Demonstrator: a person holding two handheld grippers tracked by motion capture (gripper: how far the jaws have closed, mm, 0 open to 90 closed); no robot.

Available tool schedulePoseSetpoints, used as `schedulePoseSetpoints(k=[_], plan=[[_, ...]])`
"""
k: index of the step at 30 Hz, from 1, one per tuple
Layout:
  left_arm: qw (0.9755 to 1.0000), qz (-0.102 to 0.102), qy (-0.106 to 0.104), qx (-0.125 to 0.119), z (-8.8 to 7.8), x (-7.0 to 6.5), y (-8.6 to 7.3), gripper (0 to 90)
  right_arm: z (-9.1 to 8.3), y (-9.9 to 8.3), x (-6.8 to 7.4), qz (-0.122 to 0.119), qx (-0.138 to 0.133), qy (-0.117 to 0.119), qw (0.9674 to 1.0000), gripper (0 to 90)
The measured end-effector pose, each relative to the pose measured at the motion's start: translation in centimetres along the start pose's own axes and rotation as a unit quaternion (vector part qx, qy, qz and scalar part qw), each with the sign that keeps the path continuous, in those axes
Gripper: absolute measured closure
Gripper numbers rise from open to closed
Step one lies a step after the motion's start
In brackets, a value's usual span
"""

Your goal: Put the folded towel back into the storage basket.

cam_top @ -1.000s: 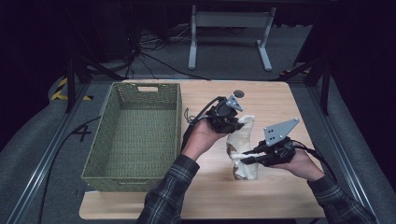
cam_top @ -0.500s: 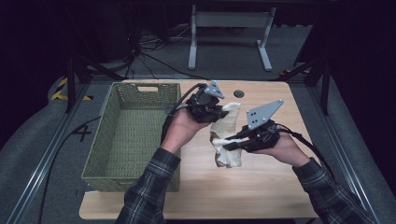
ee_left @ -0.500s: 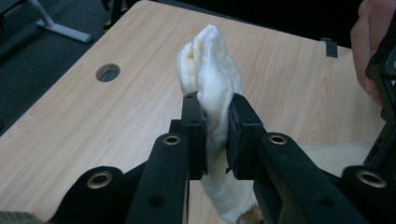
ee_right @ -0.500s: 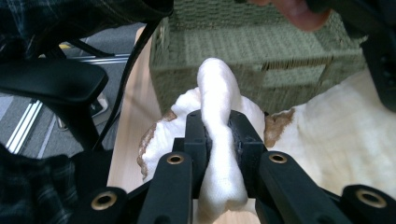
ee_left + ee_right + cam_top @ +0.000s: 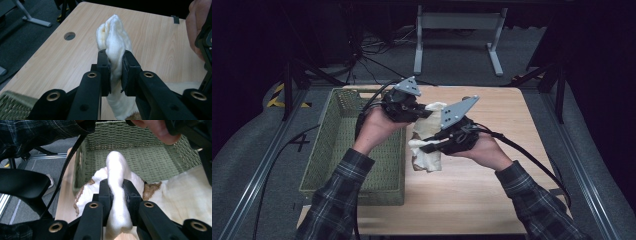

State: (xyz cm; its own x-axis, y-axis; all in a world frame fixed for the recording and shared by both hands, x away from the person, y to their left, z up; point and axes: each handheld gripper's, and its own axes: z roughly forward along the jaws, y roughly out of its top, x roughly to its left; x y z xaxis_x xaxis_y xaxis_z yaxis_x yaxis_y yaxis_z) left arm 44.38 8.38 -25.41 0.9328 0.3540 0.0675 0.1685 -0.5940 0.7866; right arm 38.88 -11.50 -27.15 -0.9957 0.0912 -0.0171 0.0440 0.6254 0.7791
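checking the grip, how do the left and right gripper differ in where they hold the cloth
The left gripper pinches the cloth at its upper end, beside the basket; the right gripper pinches it lower, nearer the person. The left gripper points right in the high view; the right gripper points left. Both are shut on a bunched fold, above the table.

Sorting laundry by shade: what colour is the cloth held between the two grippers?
The cloth is cream-white with brown patches at its edge, clearest in the right gripper view.

- The cream-white cloth with brown patches hides both tools' tips in the high view.
- The woven green rectangular basket is cut off by the right gripper view's top edge.
- The pale wooden desk loses its near edge under plaid sleeves.
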Motion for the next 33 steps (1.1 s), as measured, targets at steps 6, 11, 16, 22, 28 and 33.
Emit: schedulePoseSetpoints(k=[6, 11, 16, 22, 28, 33], plan=[[0.9999, -0.001, 0.009, -0.012, -2.5, 0.9, -2.2, 79.4, 2.7, 2.2, 0.2, 0.004, 0.001, 0.001, 1.0, 79.9], [0.9994, -0.016, 0.023, -0.02, -3.8, 1.6, -4.6, 79.4, 5.4, 3.3, 0.2, 0.001, 0.001, 0.012, 0.9999, 79.9], [0.9991, -0.026, 0.027, -0.022, -4.2, 1.7, -6.2, 79.4, 7.7, 3.9, 0.0, 0.008, -0.007, 0.024, 0.9996, 79.8], [0.9989, -0.031, 0.03, -0.02, -4.2, 1.6, -7.9, 79.4, 10.3, 3.1, 0.4, 0.018, -0.004, 0.041, 0.999, 79.7], [0.9981, -0.051, 0.026, -0.023, -3.7, 1.6, -9.7, 79.3, 12.9, 1.9, 0.4, 0.026, 0.005, 0.056, 0.9981, 79.5], [0.9979, -0.055, 0.024, -0.021, -3.5, 1.2, -10.5, 79.3, 13.8, 1.1, 0.6, 0.023, 0.028, 0.056, 0.9978, 79.2]])
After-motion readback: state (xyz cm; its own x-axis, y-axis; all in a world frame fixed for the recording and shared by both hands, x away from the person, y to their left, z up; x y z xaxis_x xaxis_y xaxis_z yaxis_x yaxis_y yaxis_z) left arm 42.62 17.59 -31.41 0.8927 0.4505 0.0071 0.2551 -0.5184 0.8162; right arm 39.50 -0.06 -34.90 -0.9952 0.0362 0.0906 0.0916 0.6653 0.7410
